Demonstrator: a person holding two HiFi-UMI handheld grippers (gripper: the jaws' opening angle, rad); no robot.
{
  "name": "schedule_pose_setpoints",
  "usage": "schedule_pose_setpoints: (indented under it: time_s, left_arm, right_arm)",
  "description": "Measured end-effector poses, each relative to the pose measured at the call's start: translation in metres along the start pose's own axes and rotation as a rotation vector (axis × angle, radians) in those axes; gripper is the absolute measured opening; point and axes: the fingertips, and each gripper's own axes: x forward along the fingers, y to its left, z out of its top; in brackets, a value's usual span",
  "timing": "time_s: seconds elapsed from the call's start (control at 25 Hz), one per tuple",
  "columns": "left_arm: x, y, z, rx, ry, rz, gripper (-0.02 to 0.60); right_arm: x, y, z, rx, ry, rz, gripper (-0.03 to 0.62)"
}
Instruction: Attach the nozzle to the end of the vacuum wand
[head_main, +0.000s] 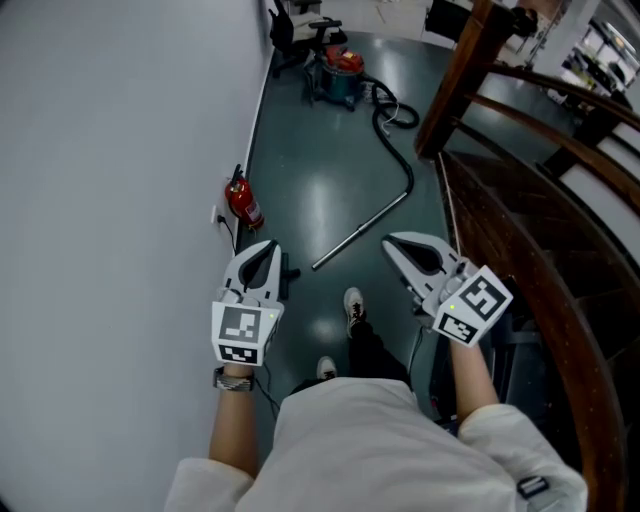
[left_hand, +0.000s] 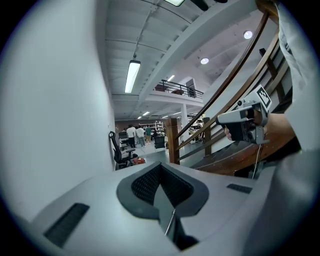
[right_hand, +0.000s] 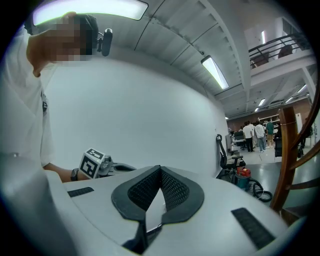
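Head view: the vacuum wand (head_main: 360, 232) lies on the floor with its free end toward the person's shoes, and I can't spot a nozzle near it.

Left gripper view: left hand-held gripper (left_hand: 160, 165) pinched shut, empty.

Right gripper view: right hand-held gripper (right_hand: 160, 168) same. I'd find the nozzle first, then open up.

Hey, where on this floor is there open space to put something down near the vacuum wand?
The widest bare floor lies between the fire extinguisher at the wall and the wand, short of the vacuum. It is crowded around the vacuum, its hose and the chair, and tight by the stairs.
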Motion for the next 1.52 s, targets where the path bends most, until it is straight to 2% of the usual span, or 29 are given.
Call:
schedule_pose_setpoints:
  time_s: [0.16,0.6,0.84,1.52]
  left_arm:
    - [0.025,0.017,-0.009,-0.011,0.029,0.033,-0.002]
    - [0.084,0.056,-0.018,-0.049,0.093,0.122,-0.003]
    - [0.106,0.076,-0.030,-0.071,0.131,0.155,-0.002]
    - [0.149,0.121,-0.071,-0.152,0.209,0.258,-0.002]
  right_arm:
    - [0.019,-0.037,0.002,0.022,0.001,-0.004,0.026]
    - [0.081,-0.105,0.007,-0.025,0.053,0.083,0.028]
    - [0.108,-0.131,-0.006,0.008,0.087,0.125,0.028]
    - [0.183,-0.185,-0.046,-0.016,0.201,0.221,0.029]
